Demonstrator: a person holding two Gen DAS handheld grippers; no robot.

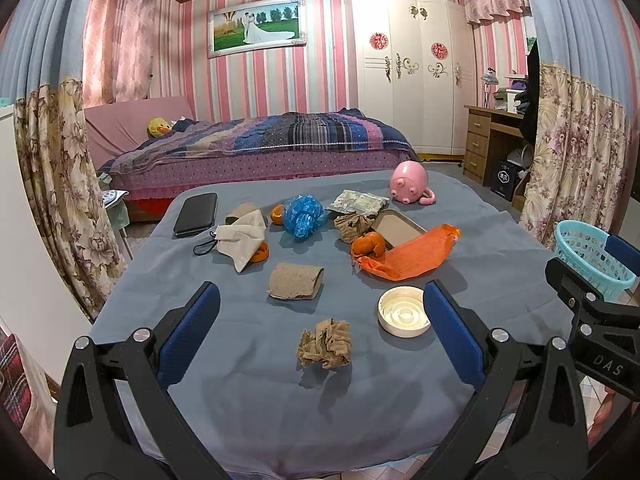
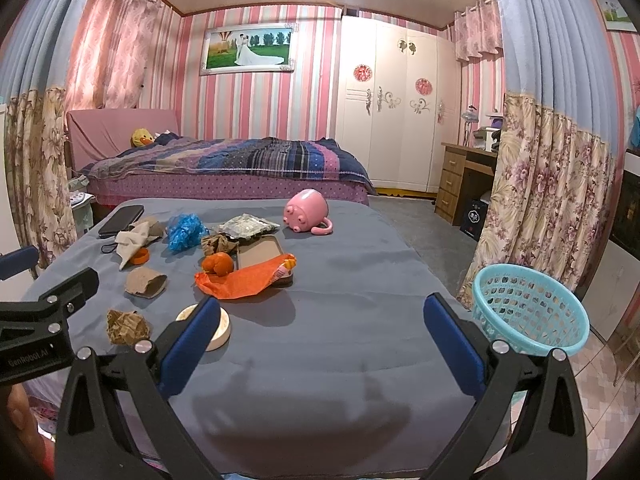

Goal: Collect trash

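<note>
opening step of trash collection: both tools hover above the near edge of the grey-covered table (image 1: 500, 240), nothing gripped, no piece yet in the basket as far as can be seen. the left gripper (image 1: 322, 334) has its blue pads spread wide, and the nearest scrap, a crumpled brown paper ball (image 1: 325, 344), lies on the cloth between them, untouched. the right gripper (image 2: 322, 334) is likewise spread wide and empty, over bare cloth. counted left to right in the left wrist view: one black case (image 1: 197, 214), one beige cloth pouch (image 1: 244, 238) with a black cord, one flattened cardboard tube (image 1: 295, 282) in front and what seems a second behind the pouch, pieces of orange peel (at least three, partly hidden), one blue plastic bag (image 1: 304, 216), two brown paper balls counting the farther one (image 1: 354, 226), one foil packet (image 1: 358, 202), one white lid (image 1: 402, 312), one shallow brown tray (image 1: 398, 230), one orange wrapper (image 1: 412, 252), one pink pig-shaped mug (image 1: 410, 184) on its side. one light blue basket (image 2: 528, 316) stands just beyond the table's right edge. the next move probably calls for lowering the left tool, closing on the near paper ball, and carrying it right to the basket.
</note>
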